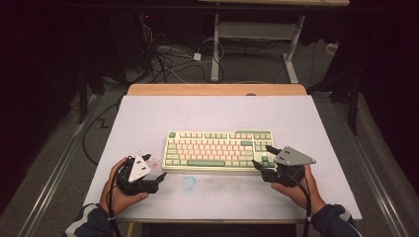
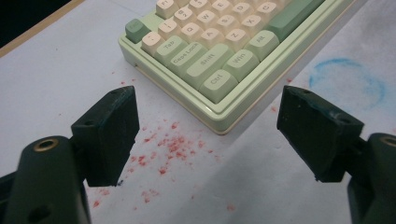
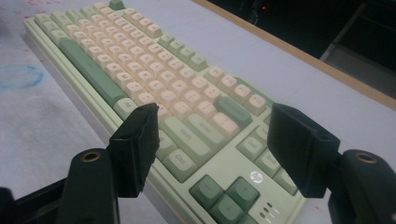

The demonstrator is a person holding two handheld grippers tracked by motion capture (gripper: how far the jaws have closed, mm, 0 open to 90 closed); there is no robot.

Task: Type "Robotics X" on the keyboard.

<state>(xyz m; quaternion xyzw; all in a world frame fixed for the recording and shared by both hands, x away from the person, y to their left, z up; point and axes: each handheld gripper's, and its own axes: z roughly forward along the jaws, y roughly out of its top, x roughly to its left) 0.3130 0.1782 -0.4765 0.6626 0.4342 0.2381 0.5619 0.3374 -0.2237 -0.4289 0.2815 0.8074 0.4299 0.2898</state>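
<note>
Left gripper: jaws spread wide apart, nothing between them but bare surface. Held low over the white table cover, pointing toward the near left corner of the keyboard. In the left gripper view that corner, with the Ctrl key on it, sits just ahead of the gap between the jaws and is not touched. Red specks are scattered on the cover right under and ahead of the jaws. A faint blue ring mark lies beyond the right-hand jaw, beside the keyboard's front edge.

Right gripper: jaws also wide apart, gripping nothing. It hangs over the keyboard's right end; in the right gripper view the jaws stand on either side of the bottom-row keys, with the dark green arrow keys just below the gap. Whether a jaw tip touches the keys, I cannot tell. A small white logo shows on the case close to the right-hand jaw.

Keyboard: pale green case, cream and green keys, lying flat on the cover between the two grippers, its long side running from one gripper to the other. Farther out past it, the wooden table edge, then floor with cables.
</note>
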